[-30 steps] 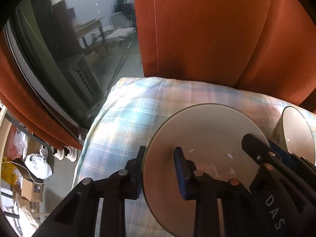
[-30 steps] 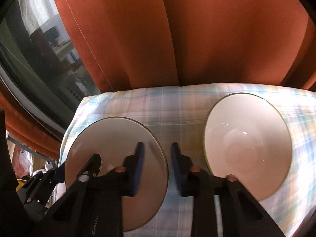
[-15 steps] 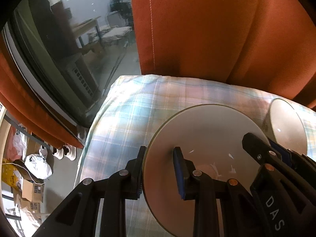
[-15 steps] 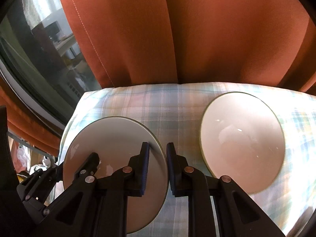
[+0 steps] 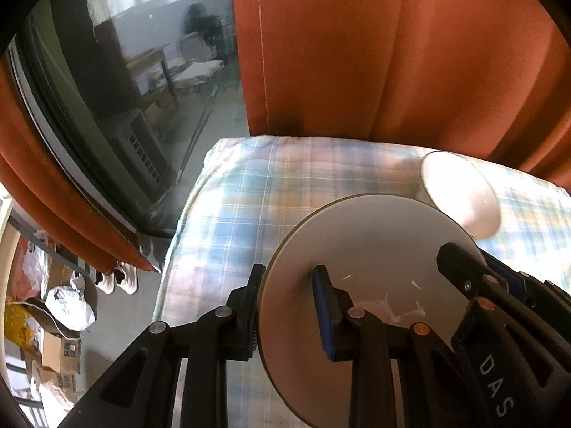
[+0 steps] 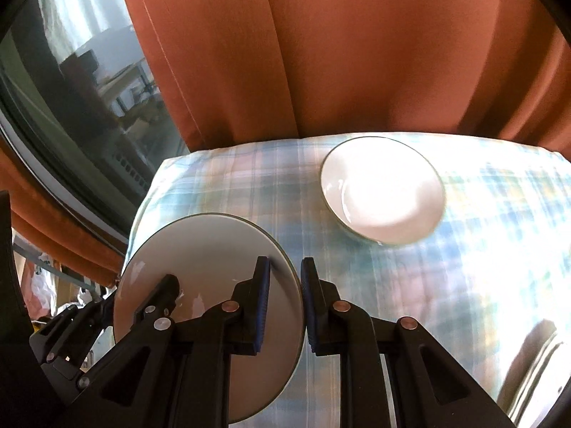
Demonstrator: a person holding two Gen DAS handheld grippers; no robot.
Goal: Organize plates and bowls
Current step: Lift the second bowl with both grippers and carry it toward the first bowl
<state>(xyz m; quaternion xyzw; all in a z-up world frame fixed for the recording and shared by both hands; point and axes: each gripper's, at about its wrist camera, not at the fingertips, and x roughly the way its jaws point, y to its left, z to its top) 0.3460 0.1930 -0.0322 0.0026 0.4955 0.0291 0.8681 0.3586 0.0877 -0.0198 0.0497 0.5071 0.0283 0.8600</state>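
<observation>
Rust-orange curtains (image 6: 357, 53); dark glass window (image 5: 117, 89) left; plaid cloth (image 6: 446, 267) sunlit; cluttered floor (image 5: 53, 321).

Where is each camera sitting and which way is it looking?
Left wrist: on the left tool, looking steeply down along its fingers at the plate clamped on its left rim; the right tool shows too.
Right wrist: on the right tool, looking down at the same plate, gripping its right rim; the left tool shows.
Shared: plate, bowl, checked cloth, orange curtain.

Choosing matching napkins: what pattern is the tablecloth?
Pale blue-and-pink plaid tablecloth; right wrist view shows it best.
</observation>
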